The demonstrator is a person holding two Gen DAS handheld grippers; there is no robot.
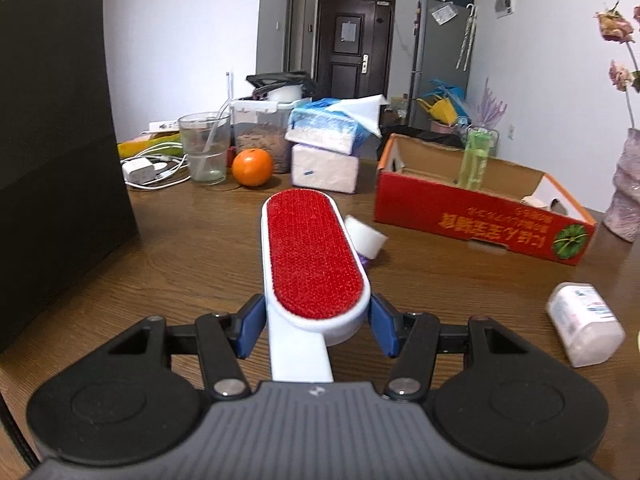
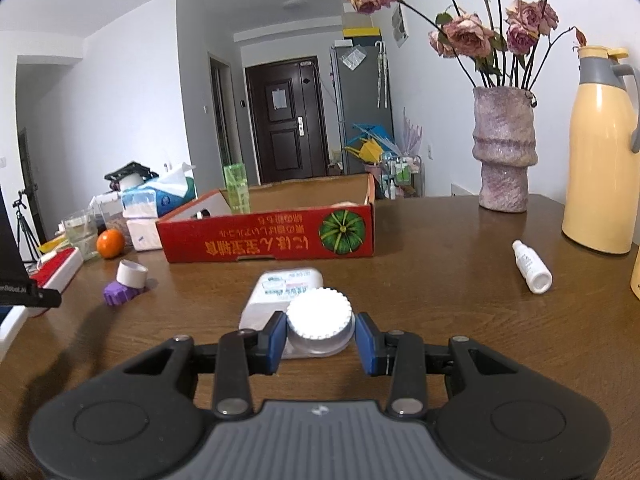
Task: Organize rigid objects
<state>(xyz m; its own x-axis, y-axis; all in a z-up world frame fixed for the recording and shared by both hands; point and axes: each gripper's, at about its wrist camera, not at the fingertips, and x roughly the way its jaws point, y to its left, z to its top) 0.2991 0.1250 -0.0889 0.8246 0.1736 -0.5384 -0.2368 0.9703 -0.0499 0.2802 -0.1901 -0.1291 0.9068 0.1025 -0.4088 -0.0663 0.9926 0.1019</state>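
Left fingers: my left gripper (image 1: 316, 330) has its blue pads (image 1: 250, 330) on either side of the lint brush (image 1: 312, 256), set at the neck where the head narrows into the white handle. The left pad looks to be against it; the right shows a slight gap, so I cannot tell whether I have a firm pinch.

Right fingers: my right gripper (image 2: 320, 338) stands narrow around the ribbed white cap of the pill bottle (image 2: 298, 304), pads (image 2: 368, 344) at or just beside the cap. Contact I cannot confirm.

Brush handling: I judge it stiff, light plastic, long ahead of the pinch, so it could swing. Gripping nearer the head would steady it; the red pile is soft and poor to hold.

Bottle handling: it lies on its side on the table (image 2: 440, 248); smooth, likely light, liable to roll. The ribbed cap gives the best bite.

Further out: the red cardboard box (image 2: 264, 236) sits beyond, open-topped, probably the destination. A small white dropper bottle (image 2: 532, 266) lies well to the right.
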